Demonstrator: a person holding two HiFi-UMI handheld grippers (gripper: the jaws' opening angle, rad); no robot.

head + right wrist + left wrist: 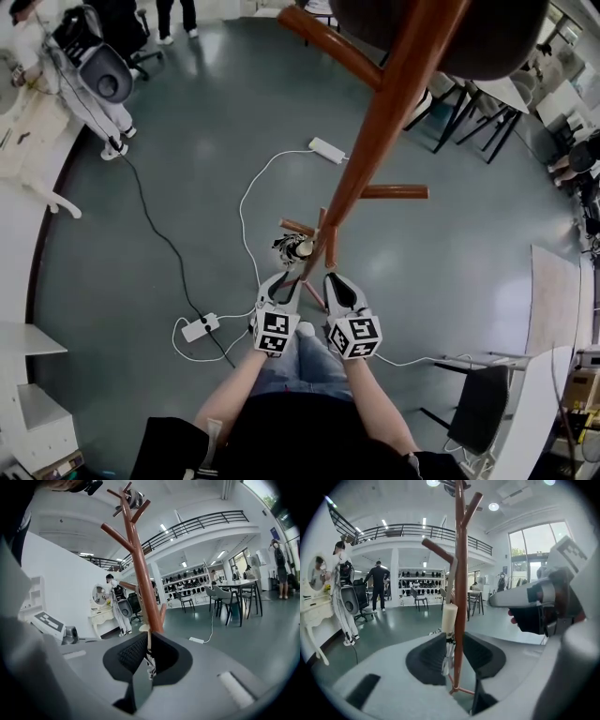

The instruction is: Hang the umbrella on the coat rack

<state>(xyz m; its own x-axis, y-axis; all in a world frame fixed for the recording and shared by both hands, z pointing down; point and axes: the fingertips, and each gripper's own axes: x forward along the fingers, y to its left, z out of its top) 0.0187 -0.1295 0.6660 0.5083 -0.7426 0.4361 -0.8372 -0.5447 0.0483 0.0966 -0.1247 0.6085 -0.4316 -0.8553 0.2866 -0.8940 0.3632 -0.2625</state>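
Observation:
The brown wooden coat rack [375,131] rises right in front of me, with short pegs [394,191] branching off its pole. Close beside the pole a folded umbrella [292,247] with a cream handle [449,618] stands upright. In the left gripper view the umbrella's body runs between the pads of my left gripper [452,653], which has closed narrowly around it, with the pole [461,573] just behind. My right gripper [147,656] is shut on the umbrella's patterned fabric [150,660] below the handle. In the head view both grippers [289,279] [330,278] sit side by side at the rack's foot.
White power strips [200,327] [327,150] and cables trail over the grey floor. A dark chair [483,408] stands at the right and white shelving [28,394] at the left. People [377,585] stand far back, near tables and chairs [232,595].

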